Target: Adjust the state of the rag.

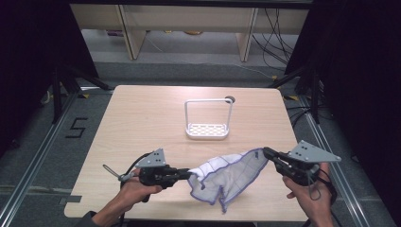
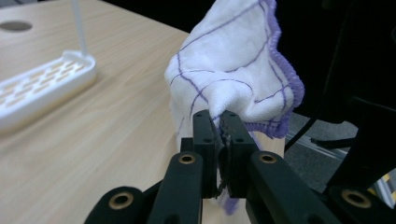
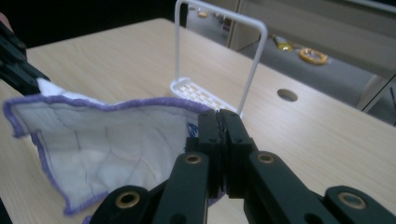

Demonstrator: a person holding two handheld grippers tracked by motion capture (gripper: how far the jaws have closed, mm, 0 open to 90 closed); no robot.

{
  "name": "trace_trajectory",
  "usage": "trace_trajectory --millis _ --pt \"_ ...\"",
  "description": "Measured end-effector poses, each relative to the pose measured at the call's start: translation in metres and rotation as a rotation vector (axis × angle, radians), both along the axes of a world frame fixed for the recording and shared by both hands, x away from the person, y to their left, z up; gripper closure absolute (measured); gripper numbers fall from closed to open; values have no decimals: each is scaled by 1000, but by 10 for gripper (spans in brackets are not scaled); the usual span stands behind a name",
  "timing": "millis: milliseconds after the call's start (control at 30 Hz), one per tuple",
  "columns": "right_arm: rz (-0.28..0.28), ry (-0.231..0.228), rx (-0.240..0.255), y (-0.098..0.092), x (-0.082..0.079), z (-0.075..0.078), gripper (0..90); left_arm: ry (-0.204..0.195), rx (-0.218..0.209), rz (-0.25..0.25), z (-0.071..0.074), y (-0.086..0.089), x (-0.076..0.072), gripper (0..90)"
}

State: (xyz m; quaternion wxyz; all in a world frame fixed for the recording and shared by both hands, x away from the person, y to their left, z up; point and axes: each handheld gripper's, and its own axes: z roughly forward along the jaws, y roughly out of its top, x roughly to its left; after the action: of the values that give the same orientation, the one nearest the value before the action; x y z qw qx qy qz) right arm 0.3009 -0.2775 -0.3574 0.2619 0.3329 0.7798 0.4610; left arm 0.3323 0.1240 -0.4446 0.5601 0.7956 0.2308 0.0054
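- Light wooden table (image 1: 142,118), with a white rack (image 1: 208,118) standing toward its far side.
- White purple-edged cloth (image 1: 229,175) stretched above the near edge, between both grippers.
- Left gripper (image 1: 188,175) clamped on its left corner.
- Right gripper (image 1: 265,152) pinching its right corner.

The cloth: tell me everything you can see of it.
The cloth is a white, soft woven-looking square with thin purple grid lines and a purple stitched hem. It hangs stretched between the two grippers above the near part of the wooden table. The left gripper is shut on one edge, the right gripper on the opposite corner. Between them it sags in loose folds, and a lower corner droops toward the tabletop; whether it touches cannot be told.
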Motion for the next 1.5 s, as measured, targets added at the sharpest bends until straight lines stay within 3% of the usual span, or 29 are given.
trace_trajectory --millis 133,233,267,333,367,400,467,533,567,600,667,733,767,833,867,900,933,967,1000,1033,1067,1100,1167,1233,1333,1367,1433,1467,1500 --pt "9 68 -57 14 23 -21 885 35 48 66 -21 11 17 855" --pt "13 129 -106 24 48 -42 886 17 102 122 -32 14 32 852" --pt "20 159 -128 30 66 -57 886 25 129 150 -40 15 43 849" --pt "11 160 -140 32 73 -63 885 31 133 172 -45 14 49 847" --pt "6 180 -160 36 82 -70 885 28 139 168 -48 14 54 847" --pt "-7 210 -182 41 96 -80 885 50 148 190 -55 11 62 844" --pt "-3 201 -197 43 102 -83 886 59 150 191 -60 9 66 842" --pt "-17 231 -227 48 115 -93 885 57 187 200 -65 6 70 816" --pt "-17 231 -227 48 115 -93 885 57 187 200 -65 6 70 804" --pt "-22 253 -277 52 121 -101 881 57 194 215 -66 8 72 768" --pt "-21 262 -287 53 122 -104 879 62 193 221 -67 9 73 747" --pt "-18 293 -300 54 125 -112 827 59 194 249 -65 12 72 655" --pt "-28 295 -303 54 125 -113 761 66 189 274 -63 13 72 570" --pt "-79 318 -267 52 123 -111 609 62 183 305 -58 19 68 453" --pt "-121 314 -231 47 117 -102 512 61 186 307 -54 23 64 413" --pt "-121 314 -231 47 117 -102 512 58 182 317 -50 25 60 413" --pt "-144 300 -212 40 104 -91 443 44 175 328 -45 28 53 388" --pt "-144 300 -212 40 104 -91 443 39 175 326 -41 30 48 388" --pt "-137 278 -205 32 89 -81 416 39 164 311 -36 30 38 393" --pt "-137 278 -205 32 89 -81 416 43 153 298 -35 29 32 393" --pt "-130 302 -163 30 71 -75 399 46 149 263 -33 26 21 395" --pt "-130 302 -163 30 71 -75 399 48 134 253 -33 22 14 395" --pt "-66 304 -134 30 55 -75 399 37 150 200 -35 9 -3 409" --pt "-40 336 -124 34 36 -79 406 43 165 150 -41 -4 -12 412" --pt "-16 370 -137 41 13 -90 410 50 222 85 -50 -20 -17 412" --pt "4 359 -166 42 8 -95 409 55 235 85 -52 -23 -17 411" --pt "7 386 -176 44 -1 -104 415 57 243 88 -55 -29 -18 414" --pt "12 377 -175 45 -4 -110 418 46 249 91 -56 -32 -19 420" --pt "18 402 -187 46 -6 -112 422 48 241 81 -56 -35 -20 420"
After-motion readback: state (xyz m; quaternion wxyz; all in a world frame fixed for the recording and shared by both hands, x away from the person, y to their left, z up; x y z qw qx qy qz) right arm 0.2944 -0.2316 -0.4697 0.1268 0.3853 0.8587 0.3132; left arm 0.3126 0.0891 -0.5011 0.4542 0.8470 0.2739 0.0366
